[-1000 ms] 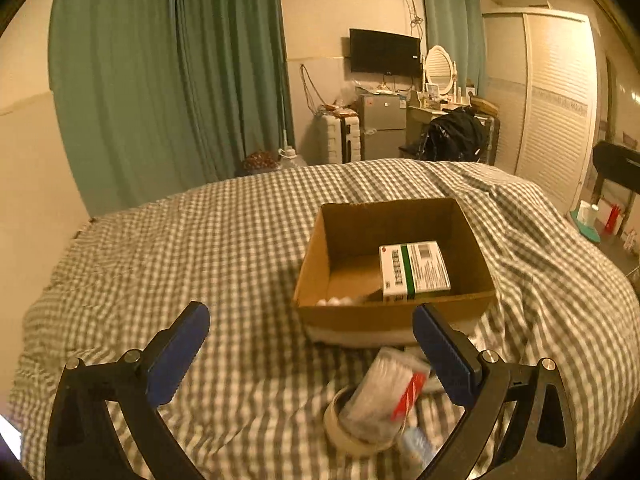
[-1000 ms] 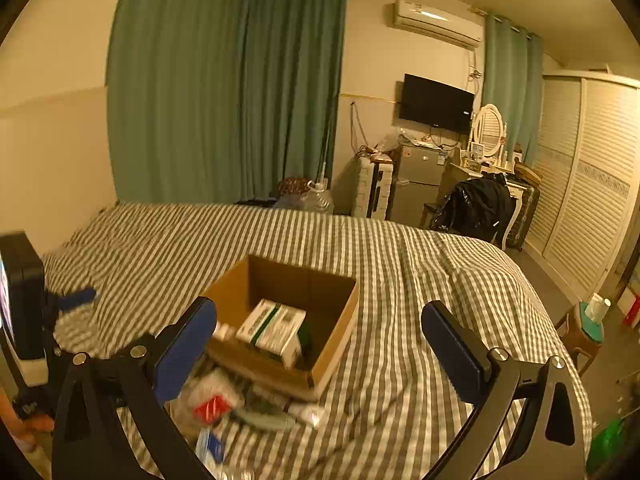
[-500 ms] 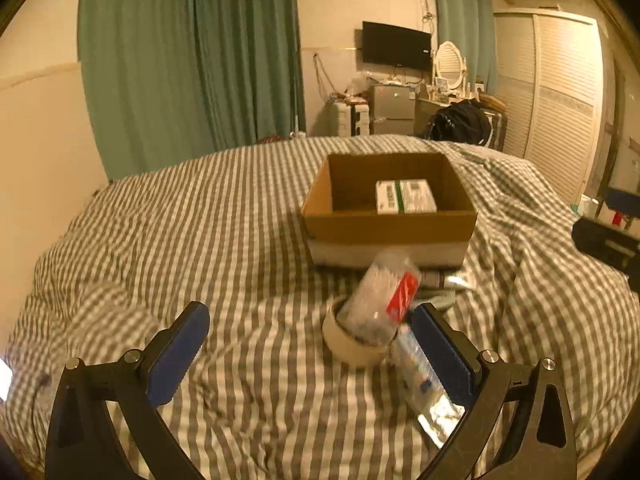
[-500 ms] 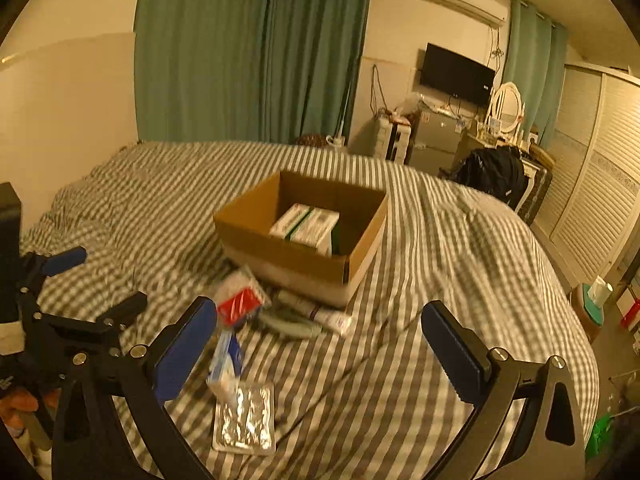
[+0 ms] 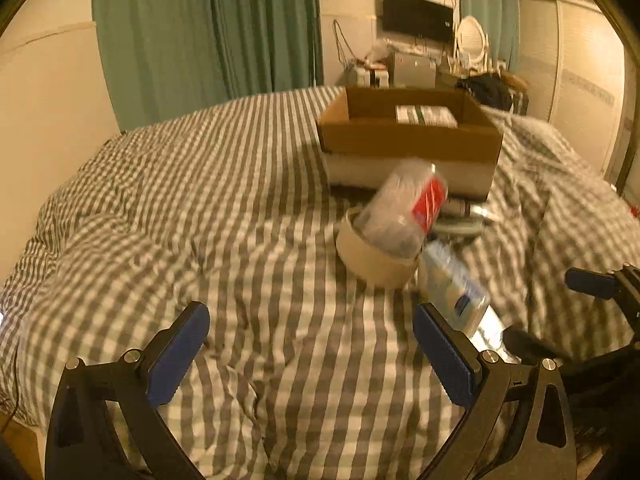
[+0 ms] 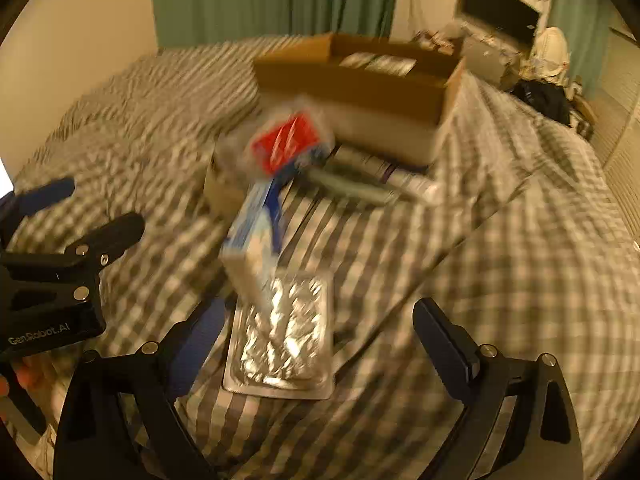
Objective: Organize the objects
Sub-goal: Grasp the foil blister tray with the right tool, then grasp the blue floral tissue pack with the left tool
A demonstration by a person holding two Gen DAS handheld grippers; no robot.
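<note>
A: How far is the tidying, in your judgement?

B: Early, I think. Only one white and green carton [image 5: 426,114] lies inside the cardboard box [image 5: 408,142]. If more is in the box, I cannot see it. The other things are on the bed [image 5: 224,208], all in front of the box.

A: Please count them.

B: One tape roll [image 5: 374,260], standing just in front of the box, and one clear packet with a red label [image 6: 286,144] resting on the roll. One white and blue carton [image 6: 256,240] leans beside the roll. One foil blister sheet [image 6: 282,340] lies flat, the farthest from the box. Two tubes [image 6: 372,182], as it seems, lie right under the front wall of the box; the blur makes this uncertain. So about six things remain outside.

A: And the tools?

B: The left tool [image 5: 310,354] is released, its jaws wide apart over bare bedding, grasping nothing. The right tool [image 6: 316,344] is also spread wide, with the blister sheet between its jaws, not yet gripped.
</note>
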